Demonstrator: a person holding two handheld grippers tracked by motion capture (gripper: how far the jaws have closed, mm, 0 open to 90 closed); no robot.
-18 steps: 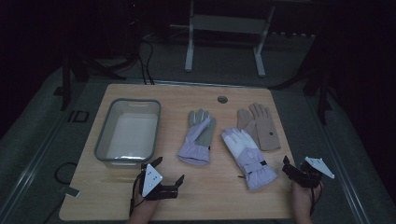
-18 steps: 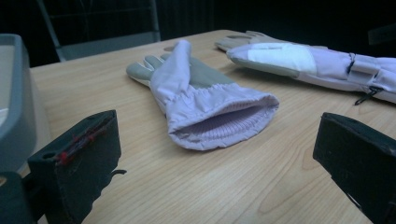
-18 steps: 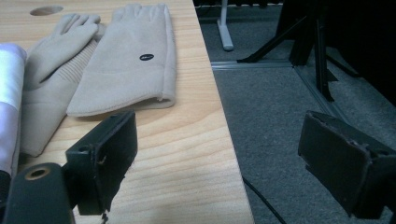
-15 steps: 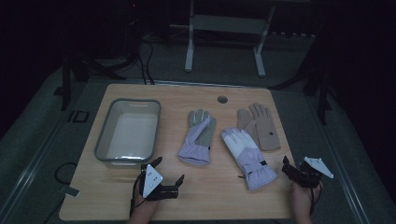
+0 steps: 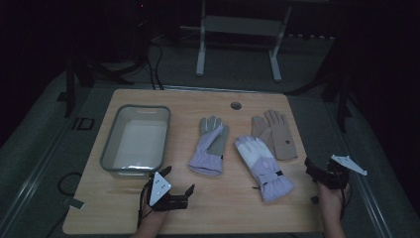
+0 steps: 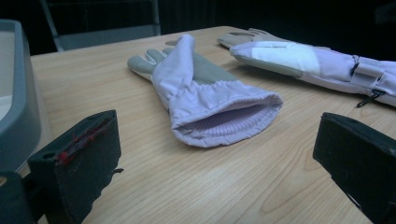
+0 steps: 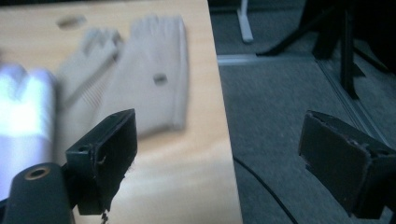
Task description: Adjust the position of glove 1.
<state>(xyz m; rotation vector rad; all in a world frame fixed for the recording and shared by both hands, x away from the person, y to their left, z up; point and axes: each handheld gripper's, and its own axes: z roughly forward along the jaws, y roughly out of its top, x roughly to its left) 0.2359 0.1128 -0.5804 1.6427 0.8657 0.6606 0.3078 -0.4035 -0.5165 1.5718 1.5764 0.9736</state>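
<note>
Three gloves lie on the wooden table (image 5: 218,208): two lavender gloves (image 5: 208,147) (image 5: 262,163), one tan glove (image 5: 275,134), beside one grey bin (image 5: 135,140). Left gripper (image 5: 179,184) and right gripper (image 5: 317,168) both gape, holding nothing.

High view overlooks the table (image 5: 223,203); gripper views skim it low.

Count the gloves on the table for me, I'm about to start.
3. A lavender glove lies mid-table right of the bin, a lavender-and-white glove to its right, and a tan glove behind that one. None looks hidden.
</note>
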